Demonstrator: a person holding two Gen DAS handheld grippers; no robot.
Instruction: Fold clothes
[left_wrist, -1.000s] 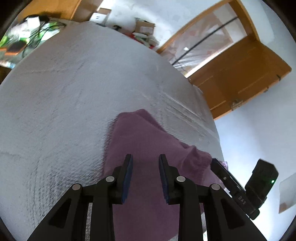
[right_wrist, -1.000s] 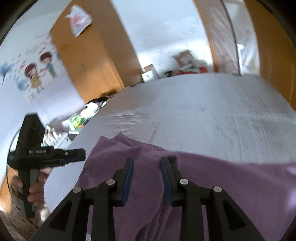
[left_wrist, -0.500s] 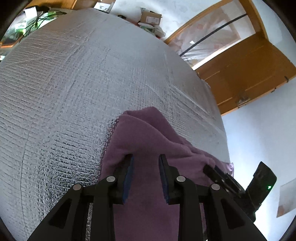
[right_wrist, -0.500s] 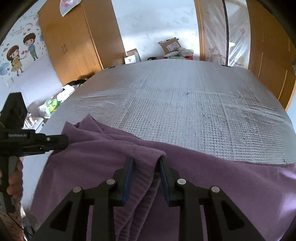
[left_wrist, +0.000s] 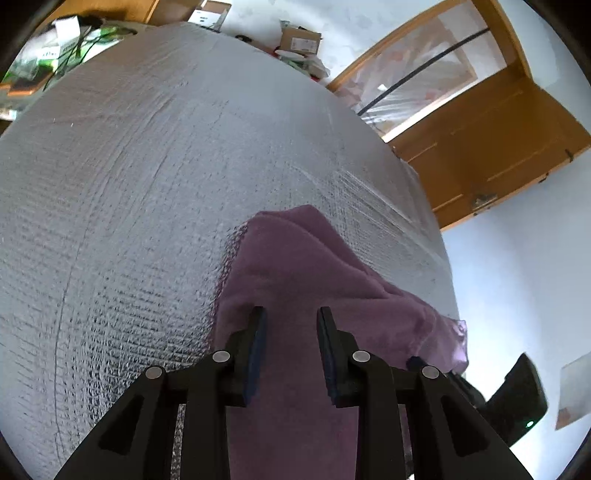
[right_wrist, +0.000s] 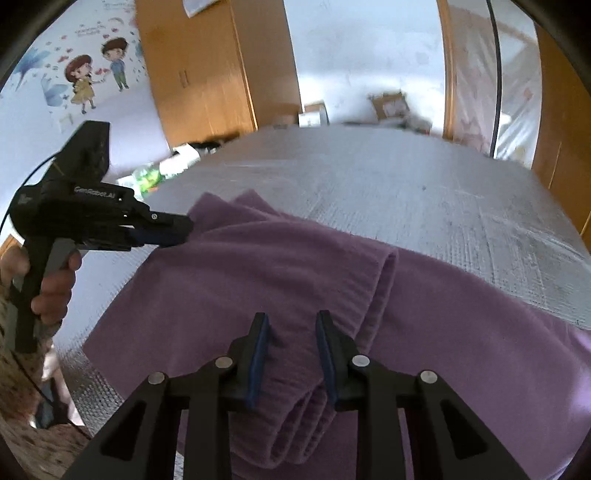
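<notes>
A purple garment (left_wrist: 295, 266) lies spread on the silver quilted surface (left_wrist: 147, 184), near its front edge. My left gripper (left_wrist: 291, 325) is shut on a thick bunch of it at the left end. The right wrist view shows the same left gripper (right_wrist: 186, 227) from the side, biting the garment's (right_wrist: 258, 266) corner. A doubled ridge of cloth runs between the pads of my right gripper (right_wrist: 290, 332), whose jaws are closing on it. In the left wrist view the right gripper (left_wrist: 412, 362) pokes out from under the cloth at the lower right.
A person's hand (right_wrist: 55, 288) holds the left gripper's handle. Wooden doors (left_wrist: 498, 140) and wardrobes (right_wrist: 207, 74) stand beyond the silver surface (right_wrist: 406, 184). Cardboard boxes (left_wrist: 299, 40) sit past its far edge. Cluttered things (left_wrist: 55, 48) lie off its far left side.
Both grippers have come lower with the garment, which now lies flatter on the surface. The right view has rolled, and its cloth ridge trails off to the upper right.
</notes>
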